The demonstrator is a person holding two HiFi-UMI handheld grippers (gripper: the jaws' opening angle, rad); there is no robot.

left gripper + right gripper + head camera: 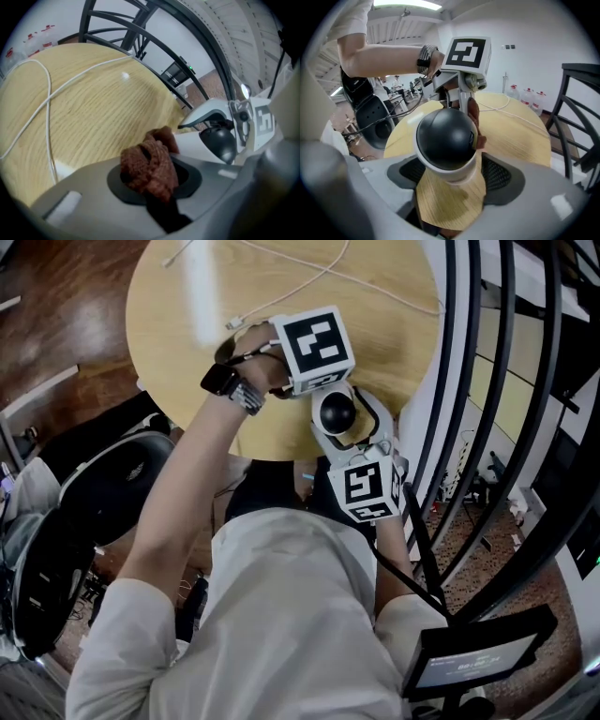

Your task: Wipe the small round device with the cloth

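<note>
The small round device, a black dome in a white shell, is held over the near edge of the round wooden table. My right gripper is shut on the device from below. My left gripper is shut on a crumpled brown cloth. The cloth touches the device's far right side. In the left gripper view the device lies just right of the cloth, its white shell against the cloth's tip.
A white cable runs across the table. A black chair stands at the left, and a black metal railing curves along the right. A dark stand with a screen is at the lower right.
</note>
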